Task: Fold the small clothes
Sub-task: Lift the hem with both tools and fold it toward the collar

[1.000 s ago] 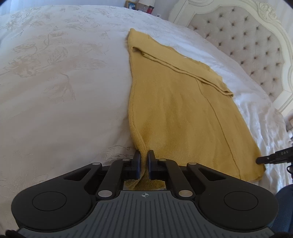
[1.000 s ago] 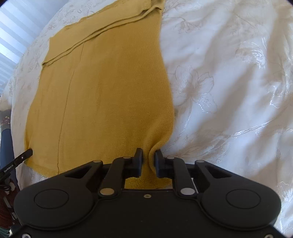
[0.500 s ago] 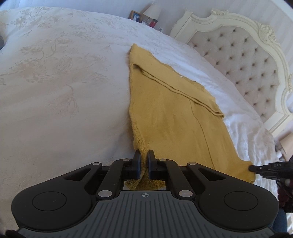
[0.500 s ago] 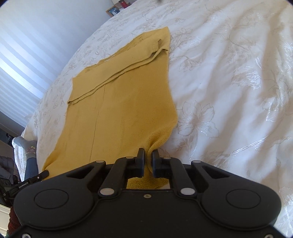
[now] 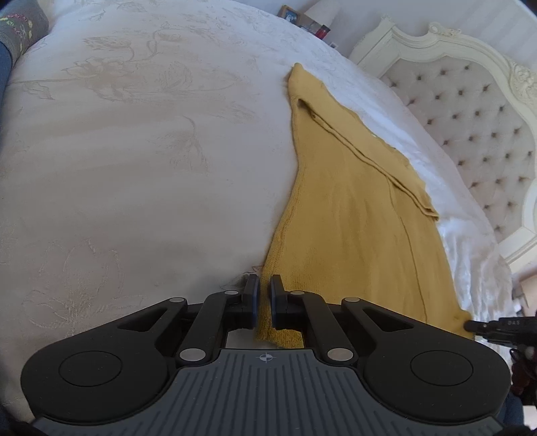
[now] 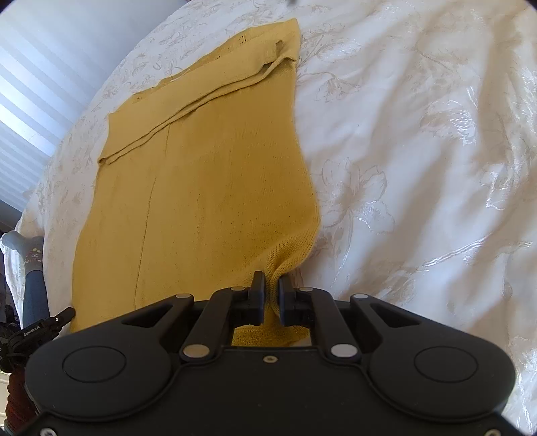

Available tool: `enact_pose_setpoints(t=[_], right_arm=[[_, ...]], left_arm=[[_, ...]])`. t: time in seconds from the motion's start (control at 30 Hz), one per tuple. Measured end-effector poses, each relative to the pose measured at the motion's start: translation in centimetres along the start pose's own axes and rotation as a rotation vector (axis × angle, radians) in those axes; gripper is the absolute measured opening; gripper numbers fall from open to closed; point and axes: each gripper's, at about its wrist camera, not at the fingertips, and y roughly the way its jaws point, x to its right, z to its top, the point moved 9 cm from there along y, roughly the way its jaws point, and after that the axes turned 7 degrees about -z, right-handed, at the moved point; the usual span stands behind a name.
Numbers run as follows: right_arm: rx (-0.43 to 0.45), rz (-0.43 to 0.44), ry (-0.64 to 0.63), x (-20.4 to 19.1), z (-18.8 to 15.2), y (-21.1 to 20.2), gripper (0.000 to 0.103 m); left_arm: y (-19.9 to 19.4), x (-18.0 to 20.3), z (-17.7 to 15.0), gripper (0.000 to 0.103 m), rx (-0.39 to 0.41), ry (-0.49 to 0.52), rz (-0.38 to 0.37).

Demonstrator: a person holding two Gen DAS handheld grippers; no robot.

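A mustard-yellow knit garment (image 5: 355, 214) lies on the white bed, stretched away from me, with a folded band across its far end. My left gripper (image 5: 264, 288) is shut on its near left corner, and the cloth rises from the bed into the jaws. In the right wrist view the same garment (image 6: 201, 181) fills the left half. My right gripper (image 6: 271, 286) is shut on its near right corner. The other gripper's tip shows at the frame edge in each view, at the right (image 5: 493, 327) and at the left (image 6: 50, 323).
The white floral bedspread (image 5: 141, 174) stretches left; it lies to the right in the right wrist view (image 6: 419, 161). A cream tufted headboard (image 5: 476, 110) stands at the right. Small items sit on a nightstand (image 5: 303, 21) beyond the bed. A socked leg (image 6: 32, 261) shows at the bed's edge.
Both grippers have risen and drawn back, still holding the garment's near corners. The near hem has lifted off the bed and the garment looks more stretched and farther away.
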Motion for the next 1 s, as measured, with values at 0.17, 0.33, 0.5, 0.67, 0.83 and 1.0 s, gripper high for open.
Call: enact_pose_setpoints(t=[0.17, 0.33, 0.5, 0.67, 0.83, 1.0], right_arm=[[-0.010, 0.000, 0.006, 0.0, 0.0, 0.2, 0.015], [-0.028, -0.003, 0.010, 0.0, 0.1, 0.7, 0.016], [-0.028, 0.000, 0.008, -0.1, 0.2, 0.8, 0.016], [-0.048, -0.025, 0.045, 1.1, 0.3, 0.4, 0.026], [-0.098, -0.112, -0.045, 1.5, 0.3, 0.7, 0.028], [-0.192, -0.090, -0.040, 1.3, -0.4, 2.2, 0.047]], left_arm=[[0.9, 0.9, -0.7, 0.010, -0.028, 0.050, -0.001], [1.5, 1.7, -0.9, 0.026, -0.054, 0.103, -0.002], [1.7, 2.5, -1.3, 0.005, -0.072, 0.197, -0.001], [2.0, 2.5, -1.3, 0.005, -0.078, 0.198, 0.013], [2.3, 2.0, -1.3, 0.006, -0.085, 0.170, 0.011], [2.4, 1.7, -1.4, 0.007, -0.085, 0.155, 0.005]])
